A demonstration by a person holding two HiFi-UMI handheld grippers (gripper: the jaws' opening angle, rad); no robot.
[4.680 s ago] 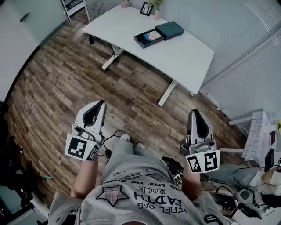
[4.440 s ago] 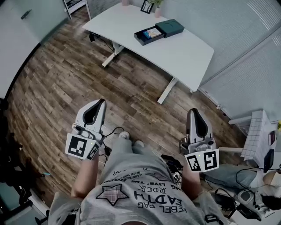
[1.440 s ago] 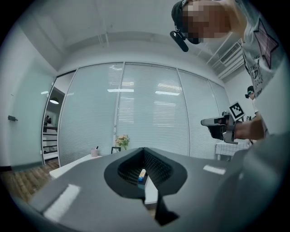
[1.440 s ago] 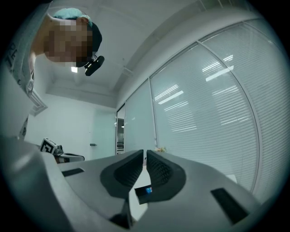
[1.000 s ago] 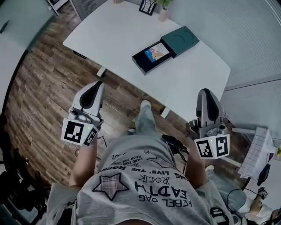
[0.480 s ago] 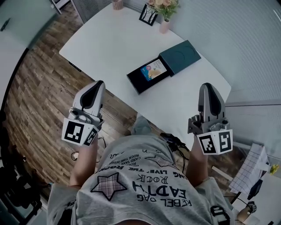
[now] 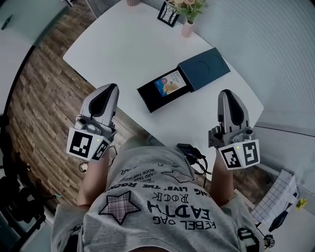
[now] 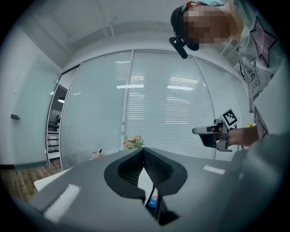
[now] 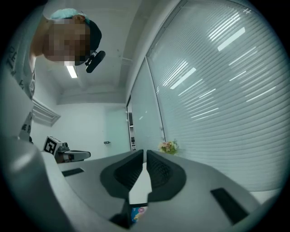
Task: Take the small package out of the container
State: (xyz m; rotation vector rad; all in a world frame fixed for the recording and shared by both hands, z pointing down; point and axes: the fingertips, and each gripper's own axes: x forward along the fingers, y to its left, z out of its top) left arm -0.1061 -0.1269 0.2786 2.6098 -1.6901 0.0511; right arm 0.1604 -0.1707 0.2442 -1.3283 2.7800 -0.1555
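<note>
Small package (image 7: 170, 84) — maybe snacks — in container (image 7: 148, 100)

Bright, even indoor light all round. Both gripper views are heavy fisheye with black vignetted corners, ceiling-light reflections streak the blinds (image 9: 217, 90), the near foreground's soft, and the white table (image 7: 123, 44) looks kinda blown out

Office. You stand at a white worktop (image 7: 113, 44) on a wood-plank floor (image 7: 44, 103). Ahead of your left fingers (image 8: 128, 171): full-height glass partitions (image 8: 90, 118) hung with slatted blinds (image 8: 172, 104). Far beyond the fingers, at the worktop's back edge: a flower vase (image 7: 187, 27) and a small picture frame (image 7: 168, 14).
</note>
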